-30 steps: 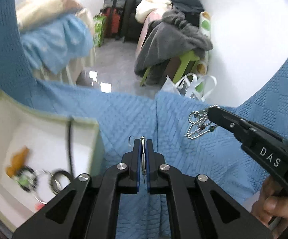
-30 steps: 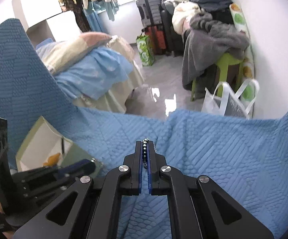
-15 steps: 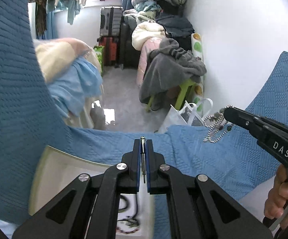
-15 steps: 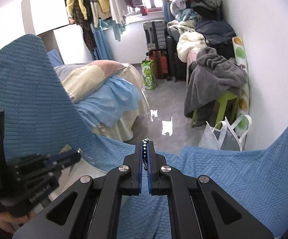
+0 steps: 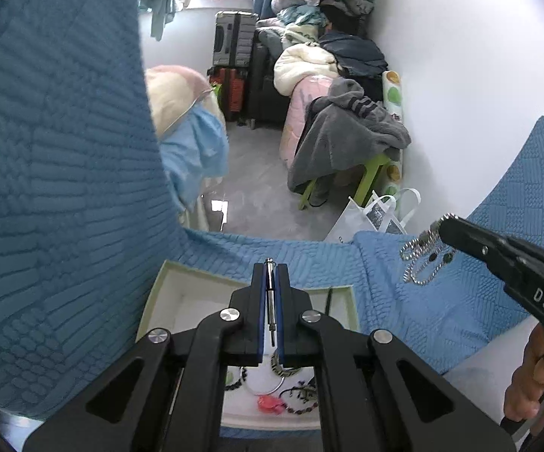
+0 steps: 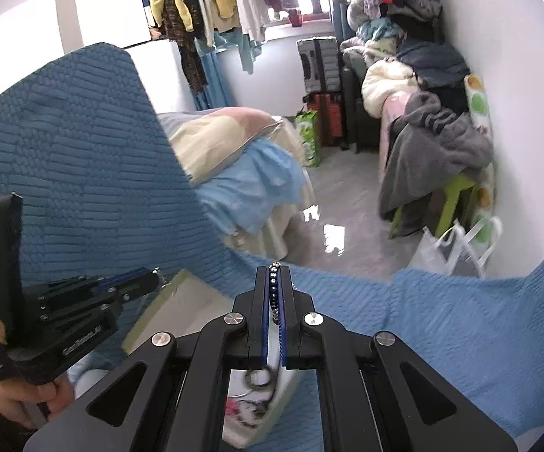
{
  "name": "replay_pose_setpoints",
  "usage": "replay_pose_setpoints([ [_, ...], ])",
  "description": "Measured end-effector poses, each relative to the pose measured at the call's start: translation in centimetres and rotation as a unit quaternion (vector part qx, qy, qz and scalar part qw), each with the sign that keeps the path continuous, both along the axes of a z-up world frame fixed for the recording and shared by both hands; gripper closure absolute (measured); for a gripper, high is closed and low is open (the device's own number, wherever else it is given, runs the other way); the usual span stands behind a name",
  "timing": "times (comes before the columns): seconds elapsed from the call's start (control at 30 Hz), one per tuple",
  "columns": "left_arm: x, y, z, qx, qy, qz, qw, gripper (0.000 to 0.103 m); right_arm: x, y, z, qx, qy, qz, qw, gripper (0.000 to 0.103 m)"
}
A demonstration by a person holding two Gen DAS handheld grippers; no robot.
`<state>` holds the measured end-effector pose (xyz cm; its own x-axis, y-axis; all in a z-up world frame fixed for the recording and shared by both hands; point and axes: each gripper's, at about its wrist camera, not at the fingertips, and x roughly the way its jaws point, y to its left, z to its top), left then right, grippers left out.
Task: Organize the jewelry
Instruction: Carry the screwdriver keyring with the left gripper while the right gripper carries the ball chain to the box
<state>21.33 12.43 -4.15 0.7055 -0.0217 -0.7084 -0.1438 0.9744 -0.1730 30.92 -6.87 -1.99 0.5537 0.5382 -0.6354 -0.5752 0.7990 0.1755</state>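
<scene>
My left gripper (image 5: 270,275) is shut on a thin silver pin-like piece of jewelry (image 5: 270,301) and hangs over a pale green box with a white inside (image 5: 181,293). Rings, bracelets and a pink piece (image 5: 272,405) lie in the box. My right gripper (image 6: 273,278) is shut on a silver beaded chain (image 6: 273,293). In the left wrist view the chain (image 5: 422,260) dangles in loops from the right gripper's tip above the blue quilt. In the right wrist view the box (image 6: 181,301) lies below and left of my right gripper, with the left gripper (image 6: 147,282) over it.
A blue quilted cover (image 5: 441,301) spreads under everything and rises steeply on the left (image 5: 46,150). Beyond its edge are a grey floor, a bed with a blue sheet (image 6: 249,184), a green stool with grey clothes (image 5: 347,143), a white bag (image 5: 377,214) and suitcases.
Both grippers have risen and swung left, so the box now lies beneath the left gripper. Each keeps its hold. The chain stays dangling from the right gripper.
</scene>
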Motion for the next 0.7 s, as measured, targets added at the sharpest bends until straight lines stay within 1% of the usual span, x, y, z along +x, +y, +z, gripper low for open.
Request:
replay_pose_setpoints([
  [0.13,-0.5,0.9,-1.2,0.001,0.014,-0.001,0.9999,0.099,-0.7,1.2,-0.9,0.001,0.013,0.003,1.0,0.101],
  [0.23,-0.8,1.4,-2.3,-0.005,0.024,-0.006,0.9997,0.099,-1.3,2.0,-2.1,-0.002,0.027,0.004,1.0,0.101],
  [0.4,-1.2,1.8,-4.9,-0.016,0.056,-0.012,0.9983,0.099,-2.3,3.0,-5.3,-0.019,0.058,0.002,0.998,0.101],
  [0.53,-1.6,2.0,-7.2,-0.024,0.086,-0.016,0.9959,0.099,-2.9,3.4,-8.5,-0.028,0.093,0.003,0.995,0.101],
  [0.7,-2.1,2.3,-9.3,-0.035,0.111,-0.019,0.993,0.099,-3.7,4.0,-11.1,-0.047,0.112,0.006,0.993,0.101],
])
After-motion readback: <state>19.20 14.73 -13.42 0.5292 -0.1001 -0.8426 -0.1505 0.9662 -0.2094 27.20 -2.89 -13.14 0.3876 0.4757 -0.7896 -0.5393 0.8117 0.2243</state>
